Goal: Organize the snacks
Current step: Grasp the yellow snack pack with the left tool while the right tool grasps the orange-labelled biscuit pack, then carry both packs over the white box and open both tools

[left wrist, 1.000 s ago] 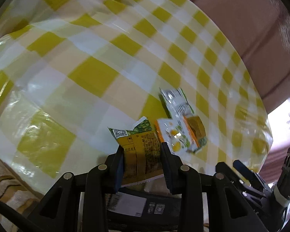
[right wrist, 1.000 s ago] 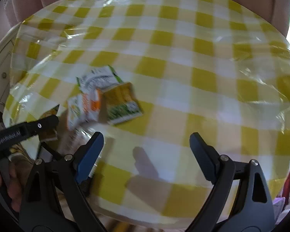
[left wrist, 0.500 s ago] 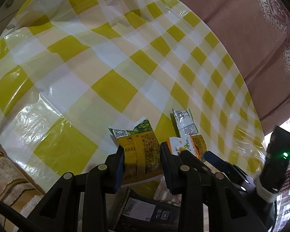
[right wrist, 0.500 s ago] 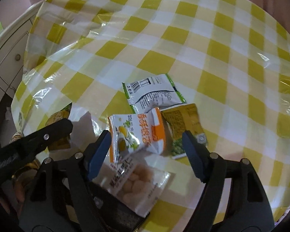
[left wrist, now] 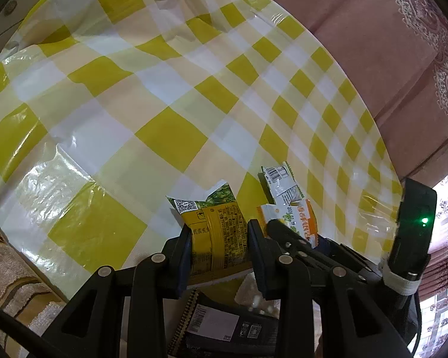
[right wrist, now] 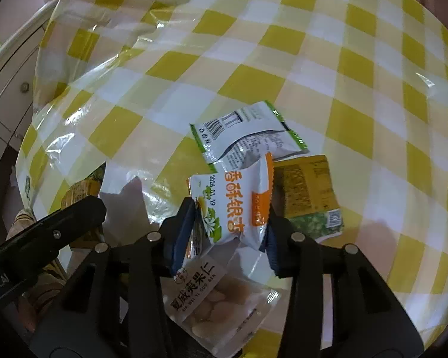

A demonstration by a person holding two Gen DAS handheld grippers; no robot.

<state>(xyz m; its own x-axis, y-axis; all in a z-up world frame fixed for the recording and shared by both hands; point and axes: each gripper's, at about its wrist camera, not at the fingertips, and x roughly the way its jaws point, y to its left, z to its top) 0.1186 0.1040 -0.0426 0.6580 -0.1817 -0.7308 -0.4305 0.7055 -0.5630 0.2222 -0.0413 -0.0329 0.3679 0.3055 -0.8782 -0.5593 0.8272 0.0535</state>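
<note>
My left gripper (left wrist: pixel 219 238) is shut on a yellow-green snack packet (left wrist: pixel 215 232) and holds it above the table's near edge. My right gripper (right wrist: pixel 227 226) is shut on a white-orange snack packet (right wrist: pixel 233 205), which also shows in the left wrist view (left wrist: pixel 295 217). A white packet with green edges (right wrist: pixel 248 134) lies just beyond it on the checked tablecloth (right wrist: pixel 283 59). A yellow-green packet (right wrist: pixel 307 191) lies to its right. A clear packet of pale nuts (right wrist: pixel 218 301) lies under the right gripper.
A black spiral notebook (left wrist: pixel 224 328) lies below the left gripper. A striped woven cloth (left wrist: pixel 12 280) is at the table's near left. A pink sofa (left wrist: pixel 388 44) stands behind the table. A white cabinet (right wrist: pixel 12 89) is at the left.
My right gripper has moved in over the packets and closed on the white-orange packet. My left gripper has kept its hold and tilted slightly.
</note>
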